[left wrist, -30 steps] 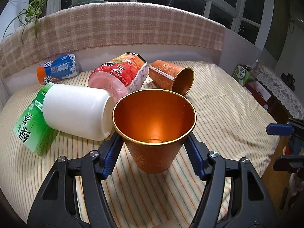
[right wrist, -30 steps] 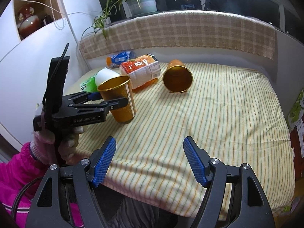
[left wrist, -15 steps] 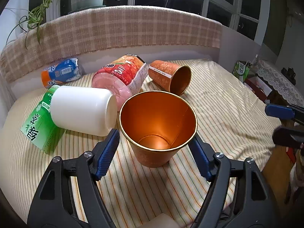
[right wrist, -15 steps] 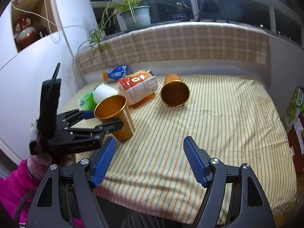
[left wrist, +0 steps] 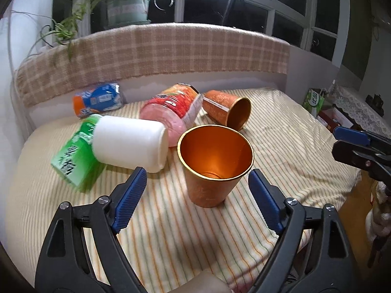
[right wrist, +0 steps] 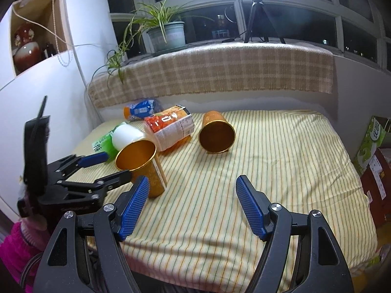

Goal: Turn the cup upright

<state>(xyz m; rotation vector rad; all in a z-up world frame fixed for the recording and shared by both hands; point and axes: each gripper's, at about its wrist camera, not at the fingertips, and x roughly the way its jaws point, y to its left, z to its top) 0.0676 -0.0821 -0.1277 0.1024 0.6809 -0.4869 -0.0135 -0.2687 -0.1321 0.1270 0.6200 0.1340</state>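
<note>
- Your copper cup (left wrist: 215,163) stands upright, mouth up, on the striped bed (left wrist: 293,151), near its front left edge.
- Your left gripper (left wrist: 198,190) is spread wide, pads either side of the cup, not touching it.
- Your right gripper (right wrist: 190,205) is released, holding nothing, over bare bedding.
- Second copper cup (right wrist: 216,131) lies on its side further back.
- White jar (left wrist: 129,144) and red carton (left wrist: 171,109) lie just beside the upright cup.
</note>
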